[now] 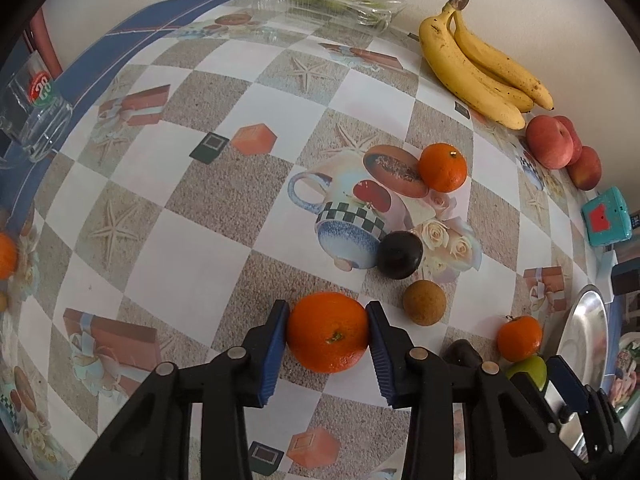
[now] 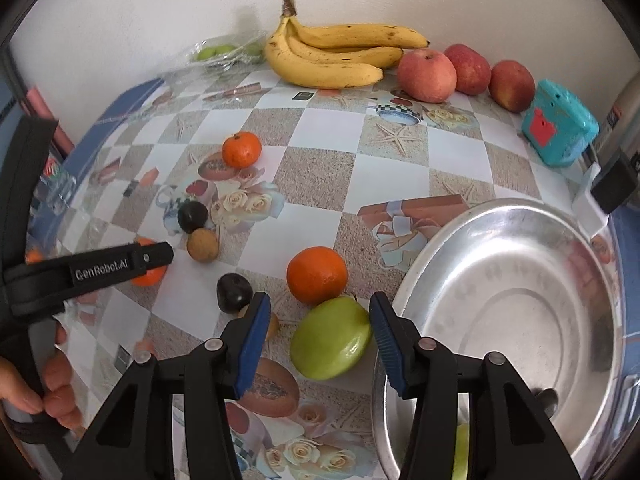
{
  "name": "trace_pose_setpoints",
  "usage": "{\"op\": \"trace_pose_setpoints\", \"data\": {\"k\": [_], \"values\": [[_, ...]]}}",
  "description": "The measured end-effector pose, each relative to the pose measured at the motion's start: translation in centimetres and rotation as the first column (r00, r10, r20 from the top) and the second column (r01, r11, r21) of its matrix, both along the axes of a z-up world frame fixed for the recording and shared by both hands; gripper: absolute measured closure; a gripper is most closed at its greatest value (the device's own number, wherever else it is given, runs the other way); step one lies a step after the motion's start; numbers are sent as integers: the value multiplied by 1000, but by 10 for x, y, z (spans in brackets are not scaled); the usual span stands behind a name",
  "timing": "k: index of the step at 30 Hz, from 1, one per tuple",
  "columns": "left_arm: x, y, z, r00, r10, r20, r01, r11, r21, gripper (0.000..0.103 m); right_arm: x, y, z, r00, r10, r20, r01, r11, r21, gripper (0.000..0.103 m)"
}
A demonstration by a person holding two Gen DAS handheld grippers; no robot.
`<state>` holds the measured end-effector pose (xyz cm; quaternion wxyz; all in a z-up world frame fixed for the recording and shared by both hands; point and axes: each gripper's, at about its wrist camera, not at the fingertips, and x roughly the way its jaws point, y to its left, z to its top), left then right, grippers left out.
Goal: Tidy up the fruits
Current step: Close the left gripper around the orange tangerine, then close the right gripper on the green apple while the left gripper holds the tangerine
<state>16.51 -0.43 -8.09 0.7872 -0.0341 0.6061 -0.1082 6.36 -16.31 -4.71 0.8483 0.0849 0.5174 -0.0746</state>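
Left gripper (image 1: 327, 334) clenched on glossy orange (image 1: 328, 332), stem scar facing up, right gripper (image 2: 318, 334) released, straddling smooth green apple (image 2: 331, 338) beside metal plate (image 2: 500, 216)

Your left wrist view looks down close over the patterned tablecloth (image 1: 208, 216), facing the wall, your right wrist view sits rightward by the metal plate (image 2: 508, 264), both 2 share the bananas (image 1: 476, 68) and apples (image 2: 428, 76)

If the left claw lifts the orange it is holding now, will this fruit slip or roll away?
The orange is round, so it would probably roll if released. The left claw touches it only at two sides; its ribbed blue pads likely limit slipping. It looks firm, probably not easily crushed.
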Motion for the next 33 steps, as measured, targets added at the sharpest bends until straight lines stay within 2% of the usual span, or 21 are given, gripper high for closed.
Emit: {"op": "trace_pose_setpoints", "data": {"k": [7, 13, 21, 27, 28, 29, 33], "values": [[-4, -1, 4, 1000, -7, -9, 7, 1000, -18, 62, -1, 10, -2, 997, 78, -26, -80, 994, -72, 50], [-3, -2, 5, 1000, -6, -14, 6, 1000, -26, 62, -5, 9, -2, 990, 140, -33, -142, 987, -80, 48], [-3, -4, 6, 1000, -10, -13, 10, 999, -33, 62, -8, 16, -13, 975, 185, -126, -205, 964, -169, 41], [-3, -3, 6, 1000, -8, -12, 8, 999, -32, 62, -7, 29, -23, 959, 223, -177, -264, 930, -257, 42], [-3, -3, 6, 1000, -8, -13, 8, 999, -32, 62, -7, 30, -23, 959, 226, -174, -266, 927, -264, 46], [-3, -3, 6, 1000, -10, -13, 9, 999, -32, 62, -6, 29, -23, 961, 218, -169, -257, 930, -264, 50], [-3, -3, 6, 1000, -8, -12, 8, 999, -32, 62, -6, 25, -24, 967, 201, -154, -234, 942, -239, 50]]}}
